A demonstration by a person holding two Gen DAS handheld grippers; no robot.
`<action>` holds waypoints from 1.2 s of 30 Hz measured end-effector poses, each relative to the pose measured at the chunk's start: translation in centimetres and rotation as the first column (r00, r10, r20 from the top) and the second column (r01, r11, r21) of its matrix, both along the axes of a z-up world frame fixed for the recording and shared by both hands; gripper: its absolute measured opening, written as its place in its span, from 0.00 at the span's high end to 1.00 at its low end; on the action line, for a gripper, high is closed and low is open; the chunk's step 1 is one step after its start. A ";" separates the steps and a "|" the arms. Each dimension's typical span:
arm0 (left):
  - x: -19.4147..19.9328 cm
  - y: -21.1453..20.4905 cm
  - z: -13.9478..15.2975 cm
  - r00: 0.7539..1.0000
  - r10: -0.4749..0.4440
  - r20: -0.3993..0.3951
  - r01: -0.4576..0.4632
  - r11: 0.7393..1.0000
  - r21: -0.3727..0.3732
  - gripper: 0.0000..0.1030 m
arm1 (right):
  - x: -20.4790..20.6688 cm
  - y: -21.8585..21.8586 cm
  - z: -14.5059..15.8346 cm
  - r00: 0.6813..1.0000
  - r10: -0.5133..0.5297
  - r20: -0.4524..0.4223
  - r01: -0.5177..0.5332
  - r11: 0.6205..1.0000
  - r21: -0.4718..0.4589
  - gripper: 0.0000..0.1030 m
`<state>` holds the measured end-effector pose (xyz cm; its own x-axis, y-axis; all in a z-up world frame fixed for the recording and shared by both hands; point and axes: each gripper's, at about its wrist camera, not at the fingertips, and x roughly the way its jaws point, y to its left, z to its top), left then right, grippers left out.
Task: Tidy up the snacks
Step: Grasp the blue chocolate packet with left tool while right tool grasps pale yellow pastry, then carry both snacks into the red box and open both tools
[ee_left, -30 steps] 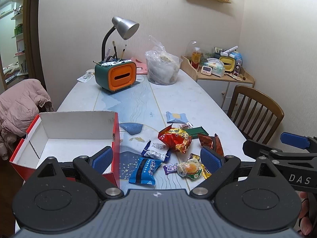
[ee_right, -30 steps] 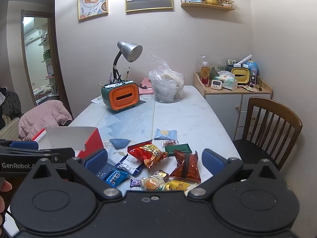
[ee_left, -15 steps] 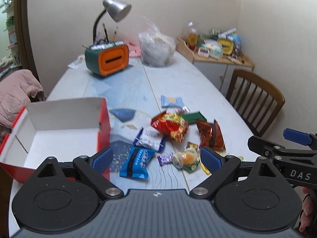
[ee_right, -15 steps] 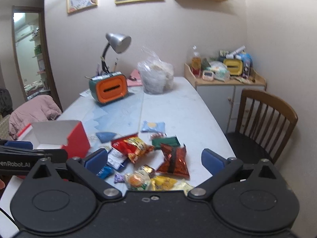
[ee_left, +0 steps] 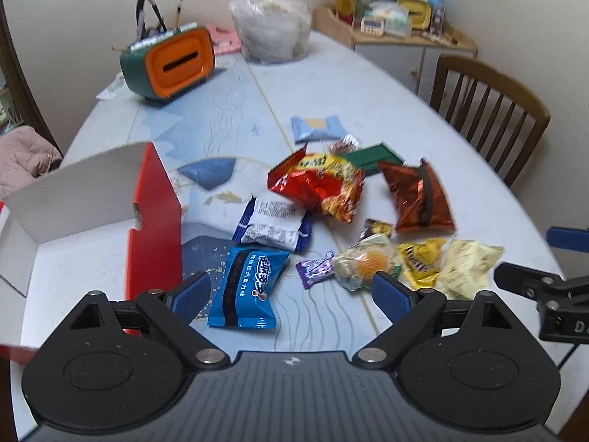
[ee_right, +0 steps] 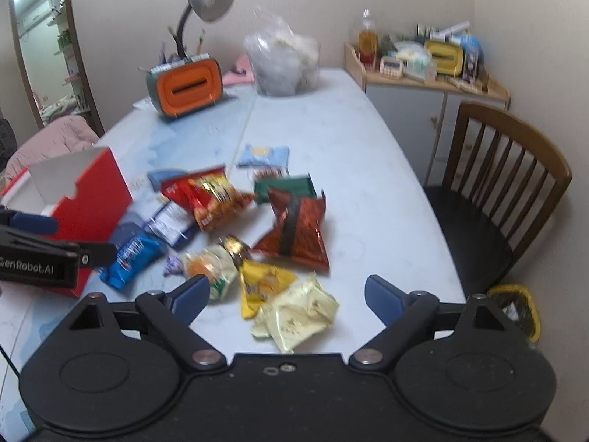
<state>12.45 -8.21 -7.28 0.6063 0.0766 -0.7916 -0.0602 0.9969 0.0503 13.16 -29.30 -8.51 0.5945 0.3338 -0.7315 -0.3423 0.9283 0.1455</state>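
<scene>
Spread over the pale tabletop point(ee_left: 368, 84): a loose heap of snacks. At 9 o'clock from the heap, a red box point(ee_left: 154, 221) with white inside walls, open on top, nothing visible in the part of it that shows. Just beside its red wall, at 3 o'clock, a blue packet point(ee_left: 248, 287); at 12 o'clock from that, touching it, a white-and-navy packet point(ee_left: 272, 226). Further toward 1 o'clock, a red-and-yellow bag point(ee_left: 320, 184), and at 3 o'clock of it a dark red bag point(ee_left: 418, 195). Behind both, a green packet point(ee_left: 371, 154) and a light blue packet point(ee_left: 316, 129). Nearest the cameras: a small purple candy point(ee_left: 314, 269), a clear packet with an orange centre point(ee_left: 364, 261), a yellow packet point(ee_right: 261, 283) and a cream packet point(ee_right: 298, 316).

Left gripper point(ee_left: 291, 294) hanging above the blue packet, fingers point(ee_left: 189, 294) spread wide, gripping nothing. Right gripper point(ee_right: 287, 294) above the yellow and cream packets, fingers point(ee_right: 383, 298) wide apart but closing, not touching either packet.

At 12 o'clock, far end of the tabletop: an orange-and-green holder point(ee_left: 169, 62) with pens standing in it, and a clear plastic bag point(ee_left: 272, 25) filled with something pale, too blurred to name.
</scene>
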 end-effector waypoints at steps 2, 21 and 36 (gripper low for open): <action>1.1 0.6 -1.0 0.999 0.010 -0.033 -0.010 1.000 0.002 0.08 | 0.7 0.2 -1.1 0.999 -0.001 -0.039 0.000 1.000 -0.004 0.12; 7.9 2.8 -6.7 0.969 0.076 -0.236 -0.066 0.997 0.049 0.19 | 4.3 1.2 -7.1 0.954 -0.101 -0.283 0.108 0.994 0.009 0.26; 7.8 4.7 -7.4 0.954 0.141 -0.265 -0.153 0.988 -0.025 0.61 | 4.3 1.6 -7.5 0.948 -0.092 -0.305 0.100 0.995 0.012 0.60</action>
<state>20.23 -3.56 -14.64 0.3620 0.1103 -0.9256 -0.1970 0.9796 0.0396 17.48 -27.69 -16.02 0.3762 0.3085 -0.8737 -0.1875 0.9488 0.2542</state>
